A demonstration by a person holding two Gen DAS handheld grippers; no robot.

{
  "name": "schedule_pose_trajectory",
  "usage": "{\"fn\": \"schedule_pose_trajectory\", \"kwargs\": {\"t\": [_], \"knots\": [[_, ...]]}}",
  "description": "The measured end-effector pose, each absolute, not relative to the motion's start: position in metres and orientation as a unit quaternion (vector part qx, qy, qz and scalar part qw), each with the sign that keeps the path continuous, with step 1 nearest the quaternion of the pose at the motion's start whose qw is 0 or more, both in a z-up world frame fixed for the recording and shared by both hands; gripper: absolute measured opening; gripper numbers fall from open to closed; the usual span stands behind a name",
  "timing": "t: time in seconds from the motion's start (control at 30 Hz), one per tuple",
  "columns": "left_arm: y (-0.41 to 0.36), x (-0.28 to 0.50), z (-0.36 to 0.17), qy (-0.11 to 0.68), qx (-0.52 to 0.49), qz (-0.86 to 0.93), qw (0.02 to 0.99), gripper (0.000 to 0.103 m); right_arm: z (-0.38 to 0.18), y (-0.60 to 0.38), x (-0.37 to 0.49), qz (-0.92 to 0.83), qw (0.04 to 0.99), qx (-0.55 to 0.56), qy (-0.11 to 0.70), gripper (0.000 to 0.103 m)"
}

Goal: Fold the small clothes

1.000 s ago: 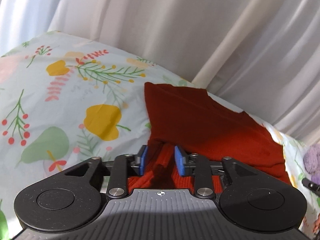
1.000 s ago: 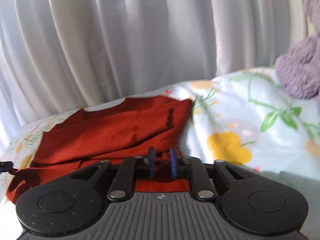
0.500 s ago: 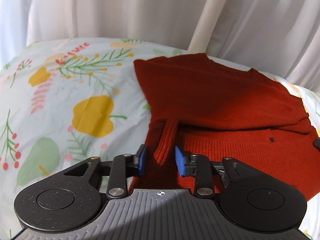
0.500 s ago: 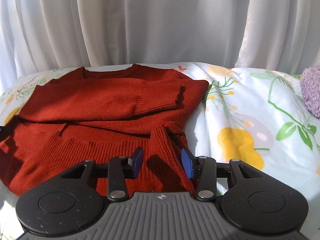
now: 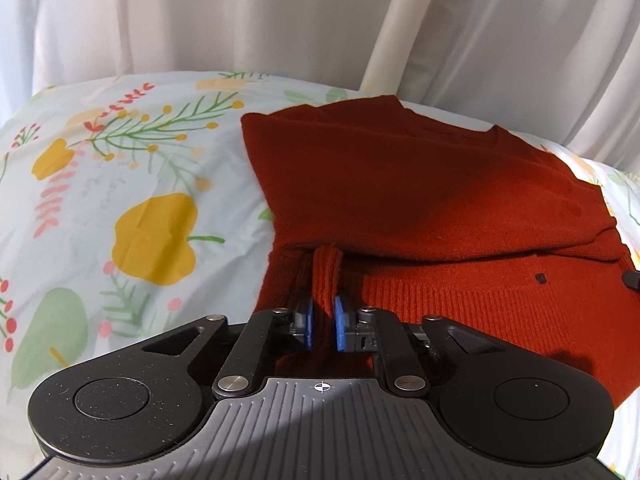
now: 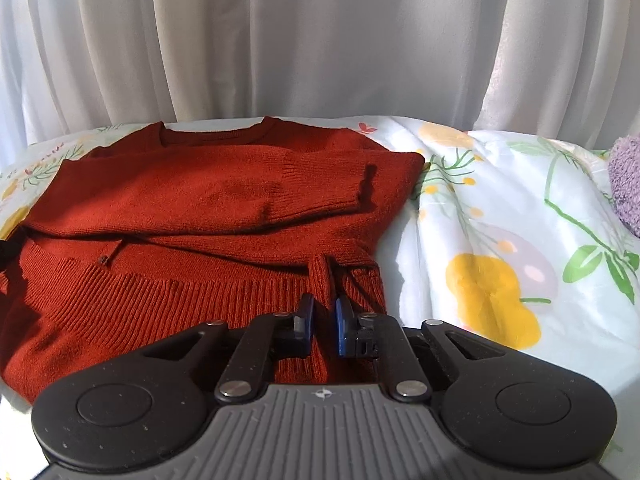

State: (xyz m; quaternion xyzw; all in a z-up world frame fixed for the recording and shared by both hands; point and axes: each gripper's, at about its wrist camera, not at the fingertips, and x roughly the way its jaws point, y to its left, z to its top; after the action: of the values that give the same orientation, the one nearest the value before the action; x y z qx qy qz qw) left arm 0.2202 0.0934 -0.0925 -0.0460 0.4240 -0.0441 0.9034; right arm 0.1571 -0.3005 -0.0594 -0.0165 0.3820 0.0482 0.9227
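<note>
Both tools are clamped on pinched ridges of the rust-red sweater's ribbed hem.

Left tool [image 5: 322, 322]: a raised fold of the red sweater [image 5: 420, 200] is gripped between its blue pads [image 5: 306, 320], at the hem's left corner. Right tool [image 6: 322, 320]: its jaws are closing, and a matching ridge of the hem is pinched between them at the right corner. Ahead of both tools the sweater is laid flat on the floral bedsheet [image 5: 132, 208], with a sleeve [image 6: 248, 184] folded across the chest. White curtains [image 6: 320, 40] are seen beyond the sweater. A purple plush item [image 6: 628, 184] is seen far right of the right tool, on the sheet.
</note>
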Motion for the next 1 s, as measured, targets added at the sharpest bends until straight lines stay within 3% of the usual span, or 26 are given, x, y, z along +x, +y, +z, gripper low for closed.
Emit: {"fn": "schedule_pose_trajectory", "kwargs": {"t": [0.17,0.37,0.47,0.6,0.83,0.9,0.97,1.0], "knots": [[0.104,0.207,-0.053,0.381,-0.083,-0.053,0.919,0.008,-0.044,-0.294,0.148,0.051,0.933,-0.032,0.355,0.006],[0.122,0.228,0.008,0.296,-0.123,-0.058,0.945,0.008,0.017,-0.306,0.152,0.065,0.956,0.031,0.284,0.006],[0.126,0.260,-0.007,0.299,-0.134,-0.033,0.944,0.008,0.023,-0.310,0.177,0.042,0.960,0.055,0.270,0.006],[0.119,0.294,-0.049,0.355,-0.130,-0.031,0.925,0.008,-0.005,-0.307,0.222,0.022,0.946,0.062,0.317,0.006],[0.128,0.297,-0.083,0.383,-0.138,-0.048,0.912,0.009,-0.038,-0.301,0.243,0.008,0.932,0.029,0.361,0.006],[0.130,0.295,-0.087,0.388,-0.139,-0.077,0.908,0.016,-0.041,-0.299,0.244,0.019,0.931,0.017,0.364,0.007],[0.127,0.294,-0.089,0.391,-0.127,-0.094,0.907,0.039,-0.044,-0.304,0.249,0.029,0.924,0.034,0.380,0.011],[0.125,0.292,-0.089,0.391,-0.119,-0.101,0.907,0.042,-0.045,-0.306,0.250,0.032,0.922,0.043,0.383,0.017]]}}
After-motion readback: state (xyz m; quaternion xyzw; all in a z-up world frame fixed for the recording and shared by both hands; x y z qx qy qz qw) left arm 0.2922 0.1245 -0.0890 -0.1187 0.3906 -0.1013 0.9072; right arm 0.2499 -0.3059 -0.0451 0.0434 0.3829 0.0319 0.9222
